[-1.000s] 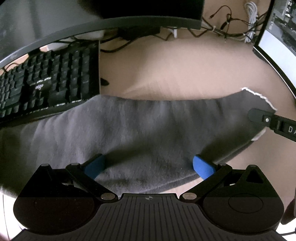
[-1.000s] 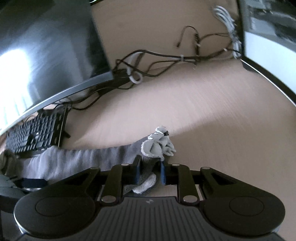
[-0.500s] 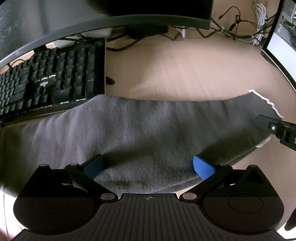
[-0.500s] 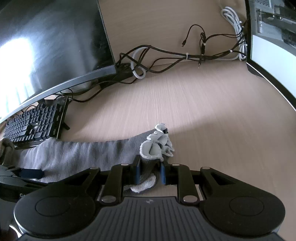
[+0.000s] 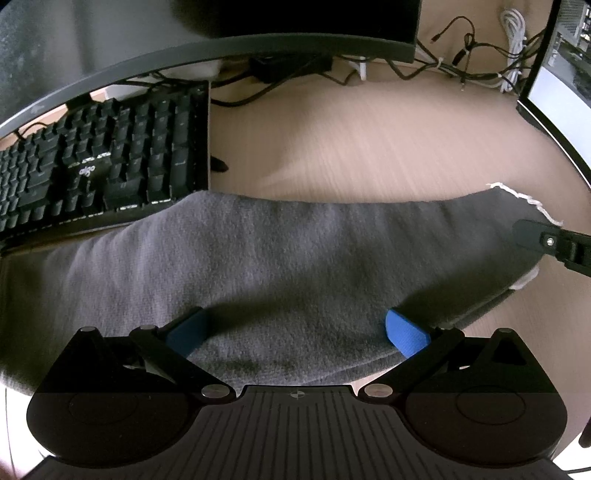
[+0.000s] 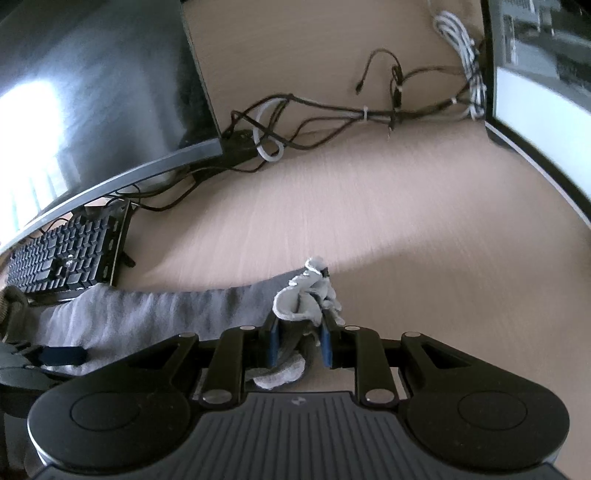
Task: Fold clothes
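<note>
A grey garment (image 5: 295, 266) lies stretched across the wooden desk, its left part over the keyboard's front edge. My left gripper (image 5: 297, 328) is open, its blue pads (image 5: 406, 332) spread wide over the garment's near edge, holding nothing. My right gripper (image 6: 298, 345) is shut on the garment's bunched end (image 6: 306, 299), which has a white-stitched hem; this gripper also shows at the right edge of the left wrist view (image 5: 554, 243). In the right wrist view the garment (image 6: 155, 314) runs off to the left.
A black keyboard (image 5: 99, 162) lies at the left under a curved monitor (image 5: 221, 33). A second monitor (image 6: 546, 92) stands at the right. Tangled cables (image 6: 332, 114) lie along the back. Bare desk (image 6: 406, 221) lies beyond the garment.
Both grippers have shifted slightly, the right one carrying the garment's end; the views show a little more of the back of the desk. The grips are unchanged.
</note>
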`<state>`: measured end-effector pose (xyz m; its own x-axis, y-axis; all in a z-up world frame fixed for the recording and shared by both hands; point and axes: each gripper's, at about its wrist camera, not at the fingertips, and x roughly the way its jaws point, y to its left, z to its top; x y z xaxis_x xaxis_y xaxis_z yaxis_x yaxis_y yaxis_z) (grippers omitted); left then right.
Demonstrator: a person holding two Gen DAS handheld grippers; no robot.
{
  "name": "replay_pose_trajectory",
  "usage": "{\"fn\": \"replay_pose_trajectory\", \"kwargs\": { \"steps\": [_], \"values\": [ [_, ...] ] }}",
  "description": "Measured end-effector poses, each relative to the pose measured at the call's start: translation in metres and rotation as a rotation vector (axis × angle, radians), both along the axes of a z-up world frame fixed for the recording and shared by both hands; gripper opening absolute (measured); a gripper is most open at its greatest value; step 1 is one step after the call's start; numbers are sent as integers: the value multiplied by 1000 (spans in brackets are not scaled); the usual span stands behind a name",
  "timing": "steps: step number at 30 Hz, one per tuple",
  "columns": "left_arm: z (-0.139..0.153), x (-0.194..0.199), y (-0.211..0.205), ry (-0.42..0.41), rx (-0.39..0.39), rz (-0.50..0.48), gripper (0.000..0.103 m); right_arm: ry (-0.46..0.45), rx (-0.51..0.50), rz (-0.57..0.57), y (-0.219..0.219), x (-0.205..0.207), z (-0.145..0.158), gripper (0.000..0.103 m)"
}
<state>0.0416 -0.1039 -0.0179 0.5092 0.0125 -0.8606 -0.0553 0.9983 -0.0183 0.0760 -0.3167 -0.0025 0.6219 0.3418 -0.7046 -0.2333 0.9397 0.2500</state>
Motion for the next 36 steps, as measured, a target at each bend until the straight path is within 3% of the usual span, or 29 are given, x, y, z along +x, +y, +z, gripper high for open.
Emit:
{"fn": "replay_pose_trajectory", "kwargs": {
  "steps": [4,9,12,16,20,23,25,28,32,36],
  "values": [
    [4,-2,5,5,-38,2,103,41,74,-70,-17,-5,-6,24],
    [22,2,11,-6,-154,-4,103,5,84,-191,-49,-25,-2,24],
    [30,8,-1,-18,-185,-51,103,41,214,-265,-71,-30,-2,24],
    [31,17,-22,-11,-206,-117,103,43,369,-250,-74,-28,2,24],
    [23,19,-38,26,-198,-155,103,36,340,-141,-47,-22,-3,24],
    [17,18,-38,52,-188,-155,103,125,199,-147,-34,-15,-25,24],
    [17,16,-36,52,-185,-163,103,134,225,-161,-45,-23,-27,24],
    [16,13,-33,46,-190,-163,103,143,344,-198,-72,-35,-17,25],
    [16,12,-33,38,-194,-160,103,279,562,-278,-93,-25,-33,36],
    [17,15,-34,44,-197,-164,103,289,578,-311,-78,-10,-44,36]
  ]
}}
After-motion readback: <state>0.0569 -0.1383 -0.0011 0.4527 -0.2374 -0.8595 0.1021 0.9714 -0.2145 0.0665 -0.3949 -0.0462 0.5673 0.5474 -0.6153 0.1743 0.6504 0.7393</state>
